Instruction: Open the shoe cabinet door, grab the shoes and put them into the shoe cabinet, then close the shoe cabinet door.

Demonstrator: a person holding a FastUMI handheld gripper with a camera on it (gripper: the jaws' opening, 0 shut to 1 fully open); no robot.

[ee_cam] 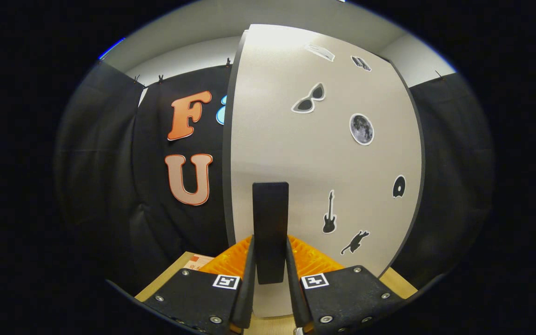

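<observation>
Shoe cabinet door (296, 153), a pale panel with a dark edge, stands upright just ahead of the gripper (270, 260) and serves as the landmark for everything else. To the left of the door hangs the black cloth wall (110, 177) of the booth, clipped along its top under a light ceiling. Low and left of the door, a wooden table surface (175, 274) shows with a small printed card (197, 263) lying on it beside the gripper. On the door itself, near its lower middle, a dark upright handle (271, 223) sticks out toward the camera; the two fingers (248, 274) stand on either side of it, closed in against its flanks so that the jaws pinch the handle between them. Further right on the door are flat stickers: a pair of sunglasses (309, 98) high up, a moon (361, 129) beside and below it, a guitar (329, 213) lower down, a leaping cat (355, 242) near the bottom, and a small round shape (398, 186) close to the right edge. To the right of the door, more black cloth hangs.
</observation>
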